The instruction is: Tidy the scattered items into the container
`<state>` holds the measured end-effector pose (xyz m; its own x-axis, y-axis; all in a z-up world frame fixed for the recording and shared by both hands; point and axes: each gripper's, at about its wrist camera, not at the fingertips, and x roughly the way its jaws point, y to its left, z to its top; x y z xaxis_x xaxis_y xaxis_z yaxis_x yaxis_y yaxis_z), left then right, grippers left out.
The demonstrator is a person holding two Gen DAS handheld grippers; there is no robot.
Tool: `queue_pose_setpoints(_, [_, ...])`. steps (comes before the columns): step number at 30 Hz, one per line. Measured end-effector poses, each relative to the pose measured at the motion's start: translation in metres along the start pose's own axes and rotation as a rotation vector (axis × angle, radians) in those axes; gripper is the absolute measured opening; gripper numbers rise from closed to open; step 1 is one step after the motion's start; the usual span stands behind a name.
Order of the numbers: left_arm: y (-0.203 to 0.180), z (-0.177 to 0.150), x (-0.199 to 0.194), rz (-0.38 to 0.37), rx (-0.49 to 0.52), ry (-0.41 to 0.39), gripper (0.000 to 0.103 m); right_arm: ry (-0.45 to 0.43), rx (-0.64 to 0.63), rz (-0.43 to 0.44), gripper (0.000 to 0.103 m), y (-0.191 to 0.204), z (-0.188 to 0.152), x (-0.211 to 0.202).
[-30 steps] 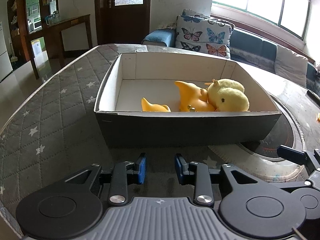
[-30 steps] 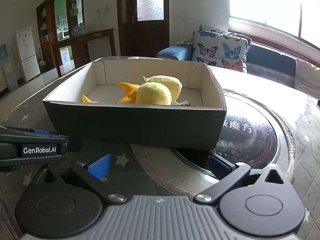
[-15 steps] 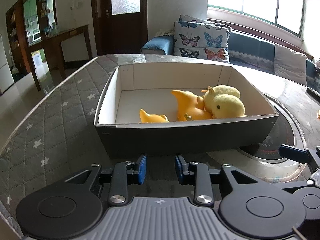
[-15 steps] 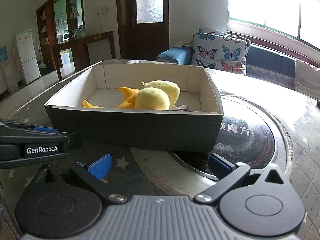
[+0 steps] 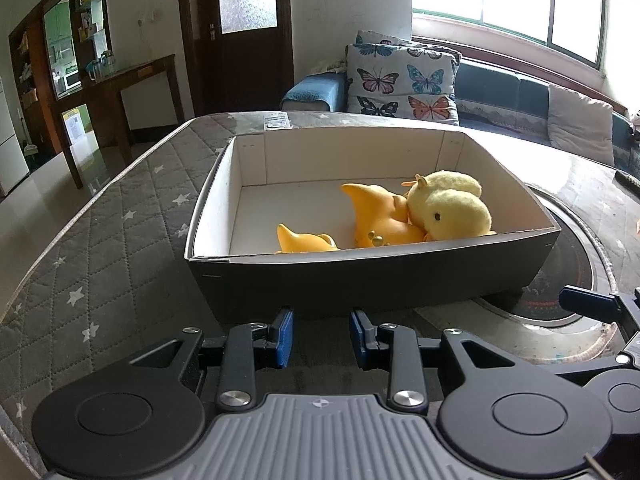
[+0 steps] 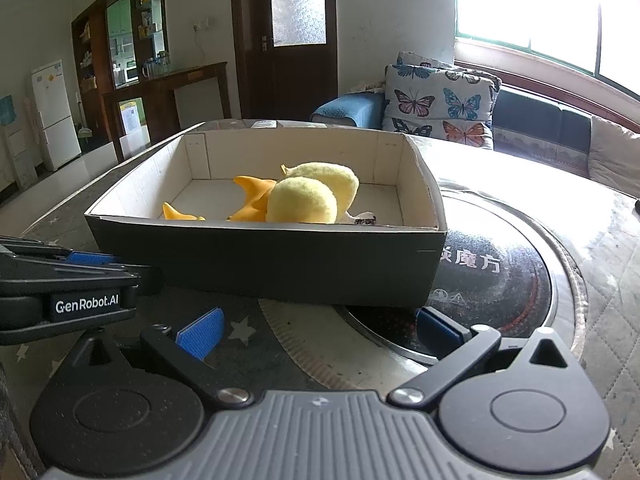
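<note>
Lying lengthwise away from the camera, box [image 5: 360, 280] holding toys [image 5: 448, 210].

Ahead of my left gripper [image 5: 320, 338] I see a matt cardboard box [image 5: 360, 280], a fuzzy plush chick [image 5: 452, 210], smooth orange toys [image 5: 380, 220], on quilted cloth [image 5: 100, 248].

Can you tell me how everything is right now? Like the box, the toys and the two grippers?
Box: open on top, upright on the table, toys inside.
Yellow plush chick: lying in the box, against the orange toy.
Orange toy: lying in the box.
Small orange toy: in the box, near the front wall.
Left gripper: partly open, empty.
Right gripper: wide open, empty.
Door: closed.
</note>
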<state>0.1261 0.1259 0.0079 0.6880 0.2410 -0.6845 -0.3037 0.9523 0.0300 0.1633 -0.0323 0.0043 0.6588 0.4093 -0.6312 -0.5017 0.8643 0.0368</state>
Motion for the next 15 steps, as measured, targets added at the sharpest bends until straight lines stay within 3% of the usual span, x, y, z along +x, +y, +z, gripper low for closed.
queue_pose_setpoints(15, [0.0012,0.005,0.005,0.008,0.005,0.003,0.033,0.011,-0.002,0.008,0.103,0.0008,0.0057,0.0075])
